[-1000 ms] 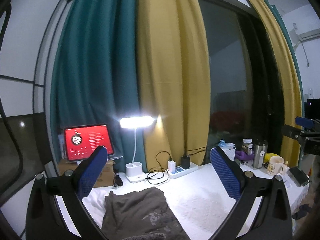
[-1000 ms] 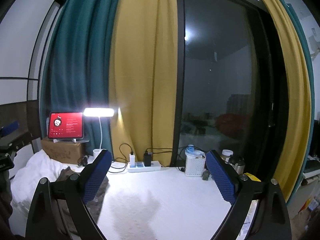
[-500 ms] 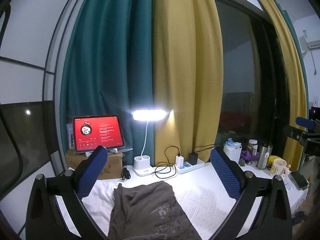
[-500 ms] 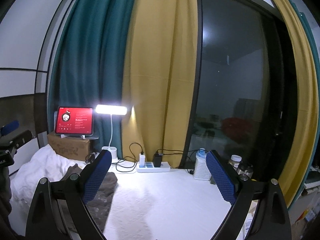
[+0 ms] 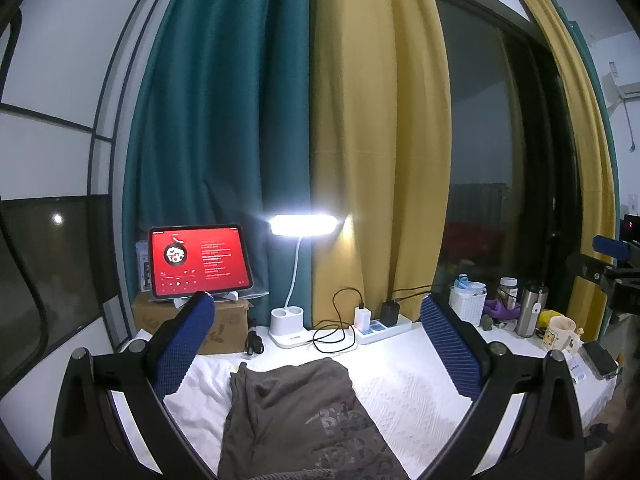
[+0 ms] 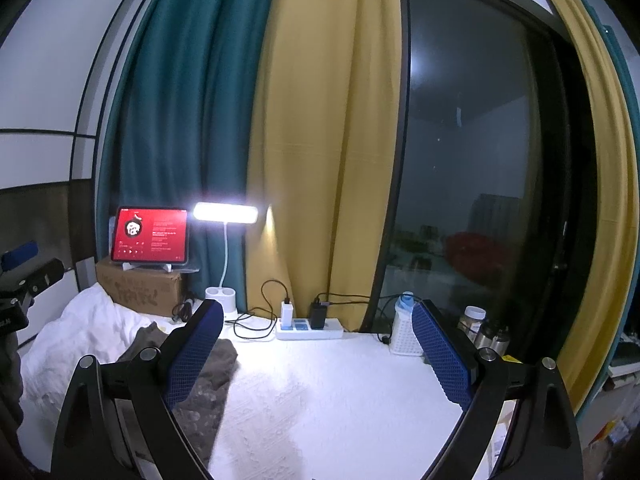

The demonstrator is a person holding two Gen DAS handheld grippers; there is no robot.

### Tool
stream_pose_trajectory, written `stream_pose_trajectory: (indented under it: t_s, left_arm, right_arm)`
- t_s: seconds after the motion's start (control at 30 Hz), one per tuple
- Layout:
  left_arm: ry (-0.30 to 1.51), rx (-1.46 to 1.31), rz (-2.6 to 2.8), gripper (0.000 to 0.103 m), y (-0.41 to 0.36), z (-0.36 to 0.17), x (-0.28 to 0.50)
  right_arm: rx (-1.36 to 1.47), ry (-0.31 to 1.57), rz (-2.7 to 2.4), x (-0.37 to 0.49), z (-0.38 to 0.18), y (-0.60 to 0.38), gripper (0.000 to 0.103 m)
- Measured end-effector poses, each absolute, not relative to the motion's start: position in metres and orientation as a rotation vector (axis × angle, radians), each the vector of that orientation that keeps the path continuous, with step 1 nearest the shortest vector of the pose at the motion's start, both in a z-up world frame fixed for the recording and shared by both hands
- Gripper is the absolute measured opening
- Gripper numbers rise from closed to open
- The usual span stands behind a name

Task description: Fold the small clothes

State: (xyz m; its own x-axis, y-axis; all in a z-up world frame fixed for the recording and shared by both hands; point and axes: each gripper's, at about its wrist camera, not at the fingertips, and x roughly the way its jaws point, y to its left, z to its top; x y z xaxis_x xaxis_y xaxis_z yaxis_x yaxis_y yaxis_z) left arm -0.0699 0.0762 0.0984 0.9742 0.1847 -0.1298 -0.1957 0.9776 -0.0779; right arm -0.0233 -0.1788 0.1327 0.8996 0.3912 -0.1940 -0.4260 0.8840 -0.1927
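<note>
Your left gripper (image 5: 316, 344) hangs with its jaws spread wide and nothing between them, above the grey-brown shorts (image 5: 296, 412) lying on the white bedspread (image 5: 408, 392). Your right gripper (image 6: 318, 350) is spread wide too, over bare bedspread, with the shorts at its left finger. The far edge is lined with a power strip (image 5: 380, 326), desk lamp (image 5: 288, 328) and white basket (image 6: 404, 332).

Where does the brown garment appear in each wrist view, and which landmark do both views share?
Left wrist view: brown garment lies bottom centre on the white cloth, between the open left gripper's fingers.
Right wrist view: brown garment lies lower left, partly behind a finger of the open right gripper.
Shared landmark: the red-screened tablet.
</note>
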Motion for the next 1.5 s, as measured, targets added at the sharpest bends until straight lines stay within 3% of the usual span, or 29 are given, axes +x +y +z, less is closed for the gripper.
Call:
stream_pose_trajectory:
  t_s: [1.5]
  left_arm:
    - [0.133, -0.094, 0.177, 0.102, 0.0672, 0.0979, -0.0672]
  right_arm:
    - [-0.228, 0.166, 0.409, -0.0198, 0.1274, -0.1833, 0.096]
